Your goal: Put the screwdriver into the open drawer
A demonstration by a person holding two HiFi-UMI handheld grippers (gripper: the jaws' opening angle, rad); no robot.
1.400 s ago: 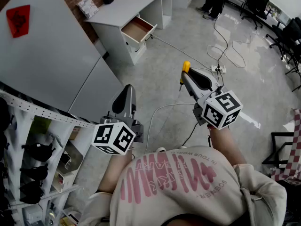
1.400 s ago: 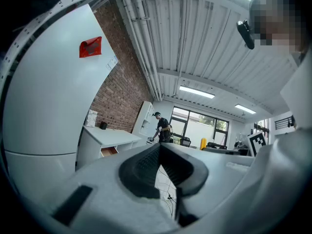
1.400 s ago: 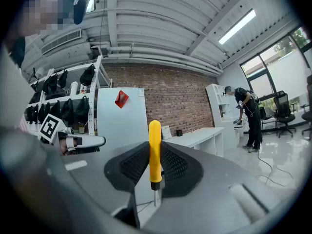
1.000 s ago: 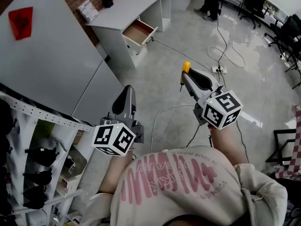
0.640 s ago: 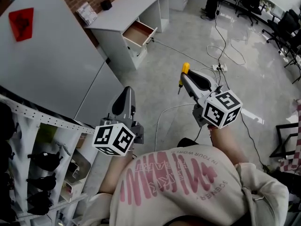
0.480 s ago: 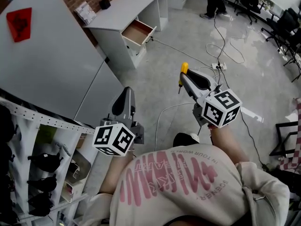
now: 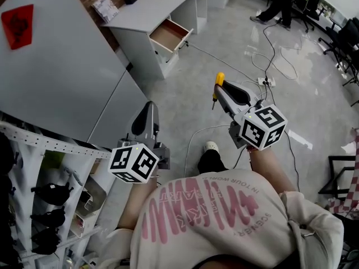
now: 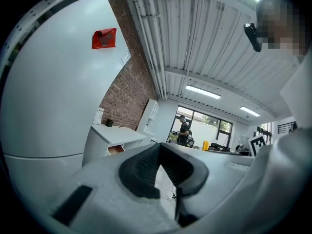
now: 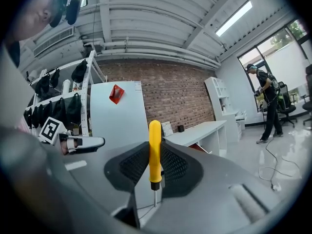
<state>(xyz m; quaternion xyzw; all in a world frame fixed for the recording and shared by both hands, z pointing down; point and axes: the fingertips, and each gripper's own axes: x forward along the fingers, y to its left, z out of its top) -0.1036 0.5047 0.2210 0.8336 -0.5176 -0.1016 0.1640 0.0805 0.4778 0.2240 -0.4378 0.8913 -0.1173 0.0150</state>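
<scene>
Yellow handle up, blade down: in the head view your right gripper is clamped on the screwdriver, whose long axis stands upright across the jaws. The open drawer lies ahead and to the left, well apart, under the desk top. The left gripper is hardly nearer to it, so the right one makes the carry. Against the earlier frame, your shoe has stepped into view between the grippers, while the grip looks unchanged. In the left gripper view the jaws meet at the tips with nothing between them, and the drawer shows small, beyond and left of the tips. In the right gripper view the pads pinch the screwdriver by its handle, the steel tip hangs free below, and the desk stands far behind, to the right.
</scene>
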